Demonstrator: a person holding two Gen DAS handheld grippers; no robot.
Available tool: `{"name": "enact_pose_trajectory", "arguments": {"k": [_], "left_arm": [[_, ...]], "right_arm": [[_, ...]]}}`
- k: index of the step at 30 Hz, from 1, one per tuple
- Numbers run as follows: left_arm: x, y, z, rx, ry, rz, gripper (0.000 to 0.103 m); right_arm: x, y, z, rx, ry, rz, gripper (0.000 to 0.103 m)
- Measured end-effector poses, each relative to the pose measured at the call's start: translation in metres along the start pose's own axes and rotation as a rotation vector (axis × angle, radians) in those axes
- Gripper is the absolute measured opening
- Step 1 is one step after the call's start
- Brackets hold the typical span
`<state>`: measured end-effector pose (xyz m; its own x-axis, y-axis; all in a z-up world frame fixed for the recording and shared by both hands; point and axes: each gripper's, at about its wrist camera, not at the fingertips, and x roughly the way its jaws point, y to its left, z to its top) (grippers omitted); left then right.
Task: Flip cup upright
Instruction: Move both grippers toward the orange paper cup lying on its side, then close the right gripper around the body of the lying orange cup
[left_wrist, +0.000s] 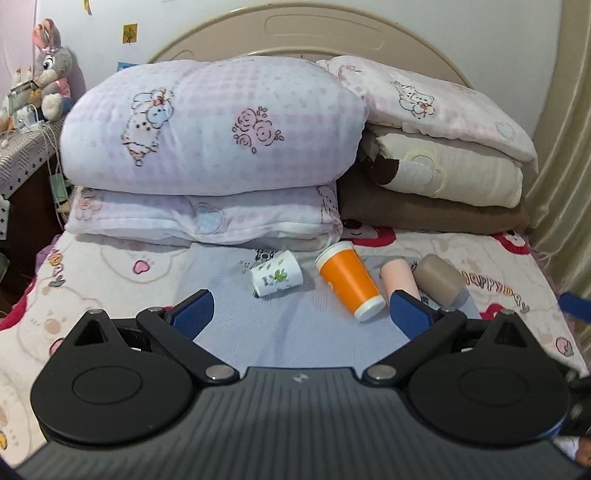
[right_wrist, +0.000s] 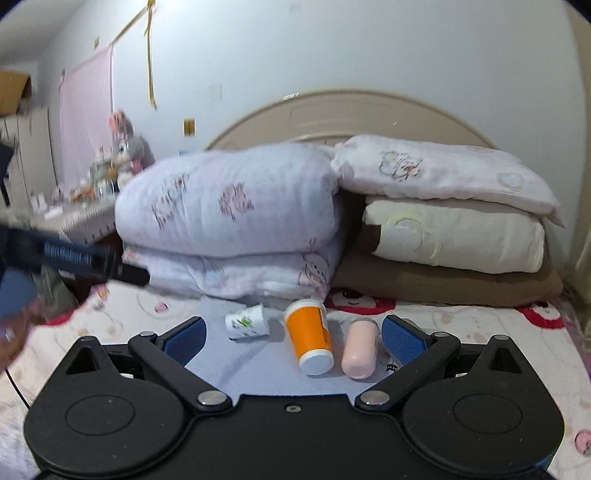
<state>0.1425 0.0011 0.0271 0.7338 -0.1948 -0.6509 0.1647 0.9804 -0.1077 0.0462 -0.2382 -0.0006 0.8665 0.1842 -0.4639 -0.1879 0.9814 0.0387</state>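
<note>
Hovering: left gripper (left_wrist: 301, 308) is held low over the bed, fingers (left_wrist: 194, 312) spread wide, nothing btwn them.
Right gripper (right_wrist: 291, 338): likewise above the bed, fingers (right_wrist: 400, 338) released & apart, empty.
Surface: a pale blue cloth (left_wrist: 295, 332) is spread on the bed sheet (left_wrist: 92, 295); soft, creased.
Task cup: which cup is meant can't be told; four lie tipped over in a row on the cloth.
Orange cup (left_wrist: 349, 284): on its side, white base toward the cameras, mouth away; sits in the gap ahead of both grippers.
Pink cup (right_wrist: 360, 347): on its side just right of the orange one, close beside it.
Tan cup (left_wrist: 437, 278): furthest right, on its side, seen in left view only.
White floral cup (left_wrist: 277, 278): left of the orange cup, on its side, apart from it.
Behind: folded quilts (left_wrist: 210, 125) & pillows (left_wrist: 432, 99) stacked vs the headboard (left_wrist: 325, 33).
Risk 1: round cups could be rolled away by a one-sided touch.
Risk 2: neighbours are close, so wide fingers may knock the pink cup.
Risk 3: soft bedding gives an uneven footing; an uprighted cup may topple again.
Risk 4: thin walls may be crushed if squeezed hard.
</note>
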Motion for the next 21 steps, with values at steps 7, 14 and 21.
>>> {"name": "enact_pose_trajectory", "arguments": {"k": [7,14,21], "left_arm": [[0.065,0.003,0.017,-0.065,0.030,-0.075,0.103],[0.127,0.001,0.015,-0.115,0.039,-0.113,0.103],[0.181,0.007,0.005,-0.153,0.068,-0.146,0.101]], "right_arm": [[0.070,0.001,0.002,-0.095,0.042,0.086,0.102],[0.133,0.002,-0.003,-0.182,0.065,0.148,0.102],[0.202,0.006,-0.022,-0.265,0.083,0.158,0.102]]}}
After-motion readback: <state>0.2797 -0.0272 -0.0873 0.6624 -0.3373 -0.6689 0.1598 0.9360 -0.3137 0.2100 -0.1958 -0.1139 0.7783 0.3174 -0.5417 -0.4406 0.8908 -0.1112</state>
